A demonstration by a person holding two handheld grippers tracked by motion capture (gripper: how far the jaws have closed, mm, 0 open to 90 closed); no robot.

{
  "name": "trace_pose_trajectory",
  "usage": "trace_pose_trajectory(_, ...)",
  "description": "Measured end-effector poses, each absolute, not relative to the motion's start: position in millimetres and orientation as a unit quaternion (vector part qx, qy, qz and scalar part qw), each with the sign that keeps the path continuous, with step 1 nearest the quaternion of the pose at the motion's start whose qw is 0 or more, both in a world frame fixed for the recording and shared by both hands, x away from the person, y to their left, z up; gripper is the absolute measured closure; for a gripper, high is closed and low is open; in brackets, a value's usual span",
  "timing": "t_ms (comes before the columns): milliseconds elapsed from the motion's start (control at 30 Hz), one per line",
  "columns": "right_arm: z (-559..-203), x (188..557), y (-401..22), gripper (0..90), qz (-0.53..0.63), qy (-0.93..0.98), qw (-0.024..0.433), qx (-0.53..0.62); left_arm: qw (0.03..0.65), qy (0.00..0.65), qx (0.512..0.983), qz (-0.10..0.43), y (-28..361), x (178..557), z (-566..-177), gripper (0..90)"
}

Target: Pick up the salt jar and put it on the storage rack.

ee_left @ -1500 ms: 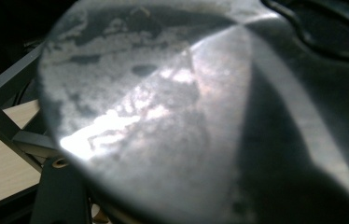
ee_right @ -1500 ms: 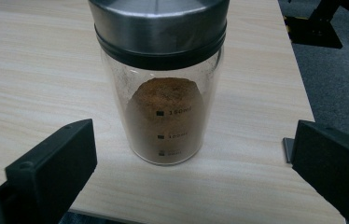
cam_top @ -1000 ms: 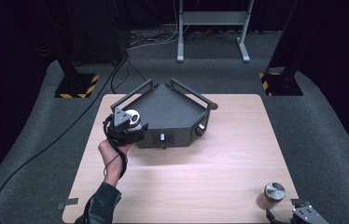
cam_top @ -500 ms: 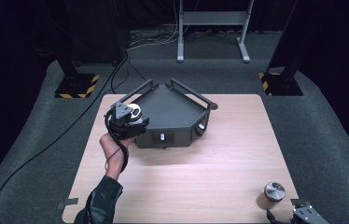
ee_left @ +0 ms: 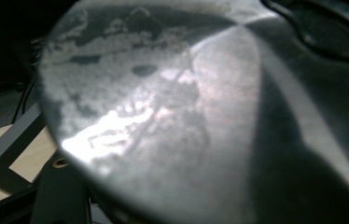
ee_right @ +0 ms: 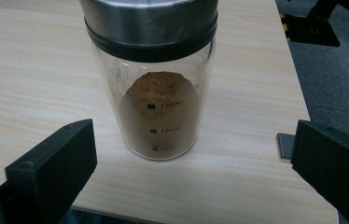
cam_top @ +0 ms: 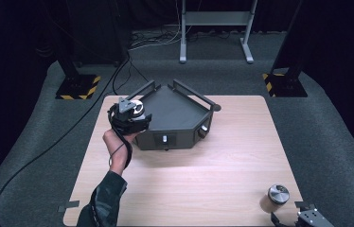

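My left gripper (cam_top: pixel 134 115) hangs over the left edge of a dark angular tray (cam_top: pixel 180 106) at the back of the wooden table (cam_top: pixel 189 175). It is shut on a jar with a silver lid (cam_top: pixel 138 108). That scuffed metal lid (ee_left: pixel 186 116) sits right against the camera in the left gripper view. At the table's front right corner my right gripper (cam_top: pixel 307 218) stands open. A glass jar of brown powder (ee_right: pixel 158 107) with a steel lid stands just ahead of its two black jaws, untouched; from above, this jar (cam_top: pixel 275 197) is near the table's edge.
The tray has raised rails and knobs on its front face (cam_top: pixel 165 138). Black stands with yellow-black striped bases (cam_top: pixel 78 87) (cam_top: pixel 284 84), loose cables (cam_top: pixel 47 146) and a grey metal frame (cam_top: pixel 215 28) stand on the floor behind the table.
My left gripper has risen a little and shifted toward the tray with the jar in it. The right gripper and its jar have stayed put.
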State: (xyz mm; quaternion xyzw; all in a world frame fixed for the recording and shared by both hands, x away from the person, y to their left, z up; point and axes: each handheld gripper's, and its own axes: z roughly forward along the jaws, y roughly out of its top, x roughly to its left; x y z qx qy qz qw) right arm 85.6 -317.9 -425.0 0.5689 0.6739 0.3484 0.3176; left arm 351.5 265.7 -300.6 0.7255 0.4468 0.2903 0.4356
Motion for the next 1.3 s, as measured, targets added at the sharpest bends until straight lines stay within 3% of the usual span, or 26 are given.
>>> trace_pose_trajectory(1300,-425.8,83.8,-319.4,0.0,0.347,0.674,0.319,0.569,0.411,0.477,0.724,0.281,254.1,388.3,-312.6,31.4)
